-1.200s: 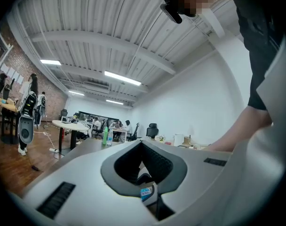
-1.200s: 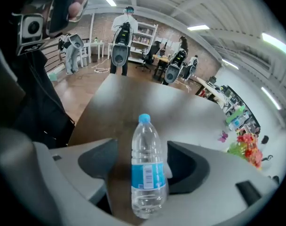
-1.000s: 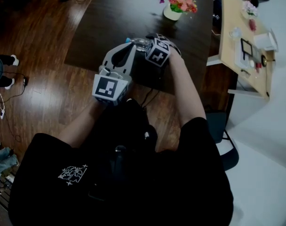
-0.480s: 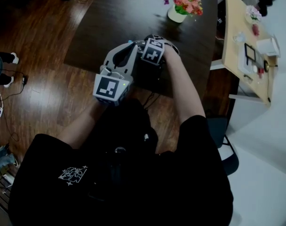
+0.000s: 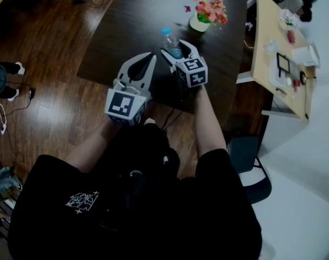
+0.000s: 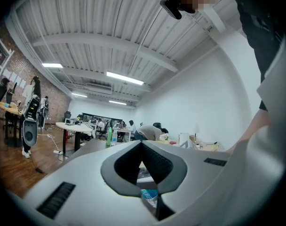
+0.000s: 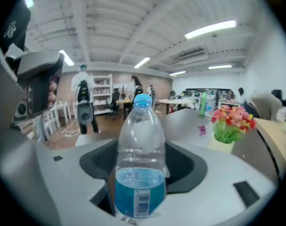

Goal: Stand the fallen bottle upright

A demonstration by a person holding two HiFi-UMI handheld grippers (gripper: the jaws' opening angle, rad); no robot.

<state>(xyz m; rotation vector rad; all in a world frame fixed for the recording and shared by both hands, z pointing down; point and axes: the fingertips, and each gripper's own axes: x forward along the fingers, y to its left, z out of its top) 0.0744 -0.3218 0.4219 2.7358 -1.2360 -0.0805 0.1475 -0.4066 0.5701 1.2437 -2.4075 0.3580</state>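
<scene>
Left gripper sits well to the left of the flower pot and nearer the person. It points level, with the forearm bent in close to the body. Its jaws meet tip to tip with nothing between them. Right gripper is just left of the pot on the near side, arm stretched forward, nose tilted down. Its jaws stand wide and have just been closing, pads on the lower body of the bottle. Bottle upright, blue cap on top, close beside the pot, over the dark table.
</scene>
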